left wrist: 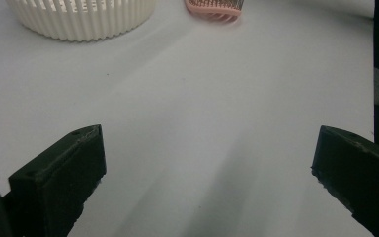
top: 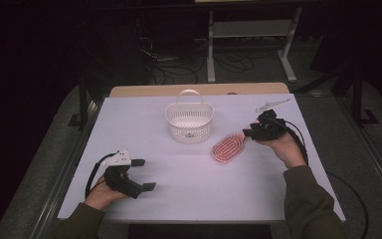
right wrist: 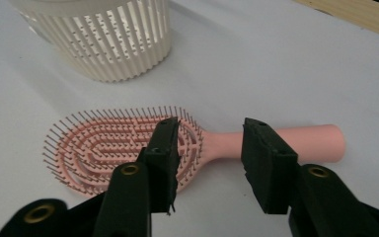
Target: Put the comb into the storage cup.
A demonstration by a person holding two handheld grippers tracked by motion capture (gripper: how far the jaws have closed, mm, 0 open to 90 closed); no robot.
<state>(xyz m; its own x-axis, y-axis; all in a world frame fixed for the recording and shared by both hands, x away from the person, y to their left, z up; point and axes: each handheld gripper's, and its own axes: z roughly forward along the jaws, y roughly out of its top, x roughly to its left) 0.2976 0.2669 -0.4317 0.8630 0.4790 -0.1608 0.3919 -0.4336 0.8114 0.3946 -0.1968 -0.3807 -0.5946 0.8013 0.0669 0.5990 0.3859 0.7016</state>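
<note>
High view: white table (top: 194, 199) with a white slatted basket (top: 189, 121) standing upright near the far middle, handle up. Just to the right of it and nearer, a pink hairbrush (top: 227, 147) lying flat, bristles up, head toward the near left, handle running toward the right gripper (top: 251, 130). Right gripper held in the right hand (top: 284, 147) at the handle end of the brush, jaws pointing left; gap between them too small here to judge. Left gripper (top: 144, 174) held in the left hand (top: 99, 195) near the front left corner, well apart from basket and brush, jaws spread wide with bare table between them. Dark floor, cables and a metal frame beyond the table.

Left gripper view: two black jaws far apart at the bottom corners, holding nothing, bare white table (left wrist: 202, 123) between. Basket (left wrist: 81, 19) at the top left, edge of the hairbrush (left wrist: 216, 9) at the top middle, both well ahead.

Right gripper view: black jaws partly open, straddling the neck of the hairbrush (right wrist: 128, 148) where head meets handle, above it rather than clamped; contact cannot be told. Bristles up, handle (right wrist: 296, 140) to the right. Basket (right wrist: 103, 37) just behind the brush head, apart from it.
</note>
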